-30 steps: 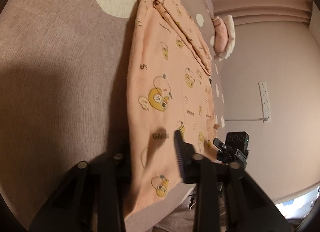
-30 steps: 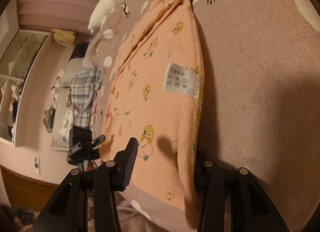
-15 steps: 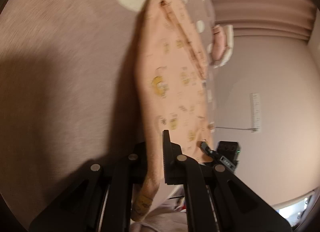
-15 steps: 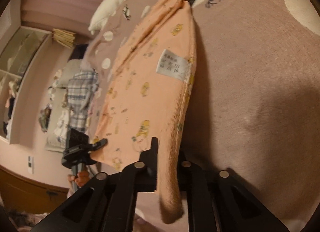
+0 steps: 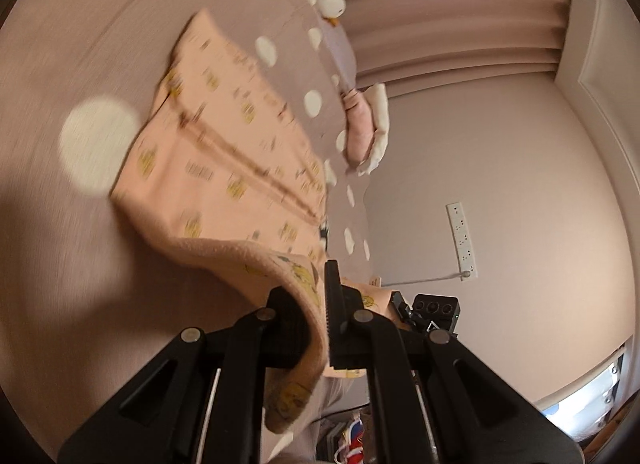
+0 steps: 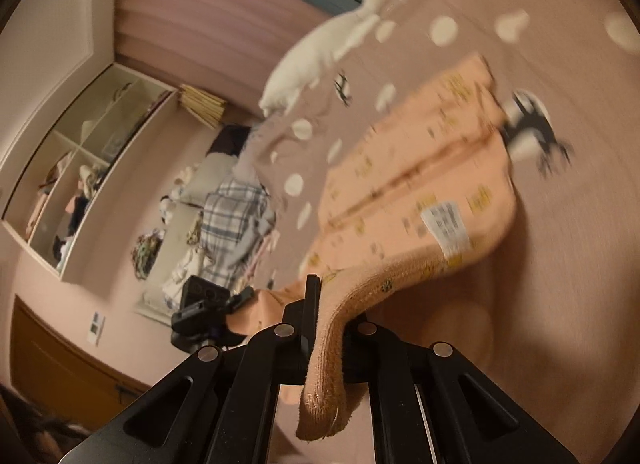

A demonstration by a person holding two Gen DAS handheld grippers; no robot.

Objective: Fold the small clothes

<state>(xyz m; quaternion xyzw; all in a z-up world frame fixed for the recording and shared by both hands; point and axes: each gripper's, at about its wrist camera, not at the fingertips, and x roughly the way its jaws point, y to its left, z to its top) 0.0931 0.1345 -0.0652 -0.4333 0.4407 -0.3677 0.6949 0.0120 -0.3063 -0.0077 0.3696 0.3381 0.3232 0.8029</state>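
Now the left gripper (image 5: 320, 316) has its jaws pressed together on the near hem of the peach printed garment (image 5: 224, 167), the cloth folding over between its two black fingers and a loose flap hanging down below them; both sets of jaws have just been closing on this fabric. From that pinch the garment arches up off the bed and runs away and to the left, its far end lying on the mauve bedspread (image 5: 60, 264), which is dotted with white spots. To the right of it, in the left wrist view, a pink and cream cushion (image 5: 366, 127) sits at the bed's edge, with pleated curtains (image 5: 452, 23) and a pale wall carrying a white socket strip (image 5: 462, 242) beyond. The right gripper (image 6: 326, 330) is likewise clamped tight on the other near corner of the same garment (image 6: 420, 183), a thick roll of fabric drooping under its fingers and a white care label (image 6: 446, 225) showing just up the cloth. Left of it, an open wall shelf (image 6: 80, 175) holds bundled clothes and small items too blurred to name, a plaid cloth (image 6: 236, 219) lies heaped beside the bed, and a white plush goose (image 6: 332, 47) rests on the bedspread (image 6: 580, 223) above the garment
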